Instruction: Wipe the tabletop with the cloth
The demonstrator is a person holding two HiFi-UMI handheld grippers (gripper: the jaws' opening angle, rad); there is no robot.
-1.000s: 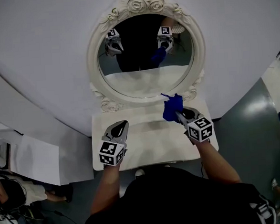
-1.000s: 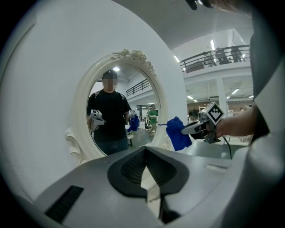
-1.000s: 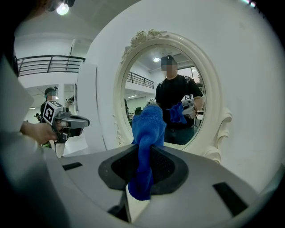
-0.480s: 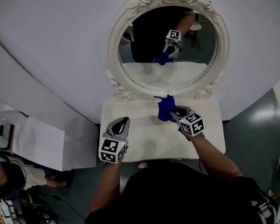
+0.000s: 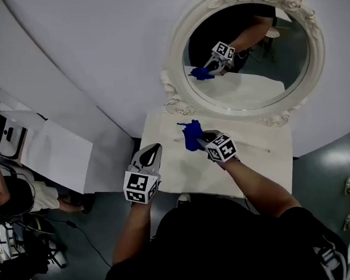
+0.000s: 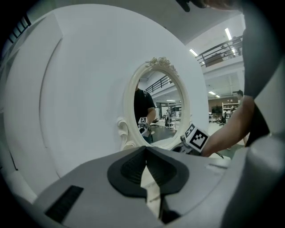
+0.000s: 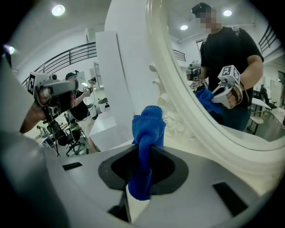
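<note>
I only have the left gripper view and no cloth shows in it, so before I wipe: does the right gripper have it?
Observer: Yes. In the right gripper view the right gripper is shut on the blue cloth, which bunches up past the jaws.
Operator: Where is it on the table?
Observer: The head view puts it over the back left part of the tabletop, close to the mirror frame.
Operator: And where is my left gripper against the table?
Observer: In the head view the left gripper sits at the left edge of the tabletop, apart from the cloth.
</note>
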